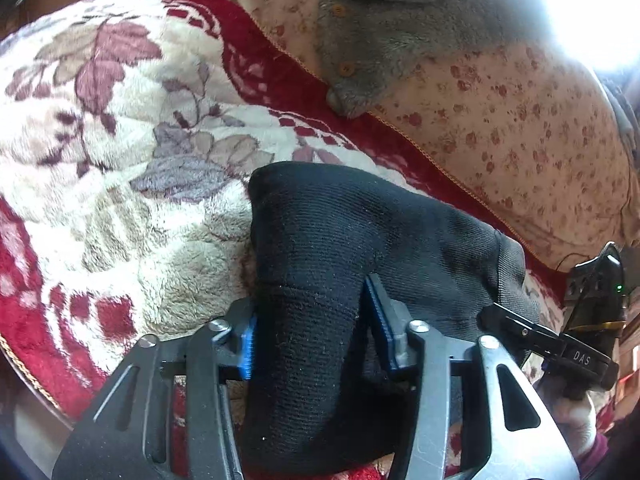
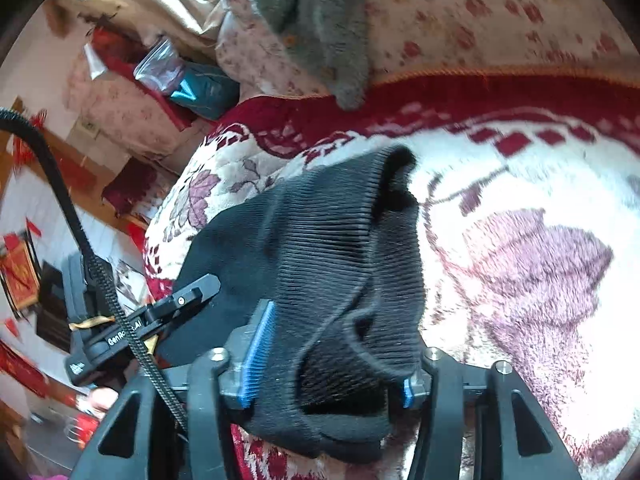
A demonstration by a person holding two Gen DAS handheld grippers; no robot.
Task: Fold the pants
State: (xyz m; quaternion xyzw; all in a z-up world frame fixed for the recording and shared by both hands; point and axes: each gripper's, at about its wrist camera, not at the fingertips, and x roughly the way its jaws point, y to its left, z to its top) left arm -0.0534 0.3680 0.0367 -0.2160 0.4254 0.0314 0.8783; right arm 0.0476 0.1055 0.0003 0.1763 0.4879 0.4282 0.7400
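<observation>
Black knit pants lie bunched on a red and cream floral blanket. My left gripper is shut on a fold of the pants, its blue pads pressing the cloth from both sides. In the right wrist view my right gripper is shut on the ribbed waistband end of the pants, which bulges up between the fingers. The right gripper also shows at the right edge of the left wrist view. The left gripper shows at the left of the right wrist view, against the cloth.
A grey buttoned garment lies on a pink floral quilt behind the blanket. Bags and piled cloth sit at the far left. A black cable hangs at the left. The bed's edge drops off on the left.
</observation>
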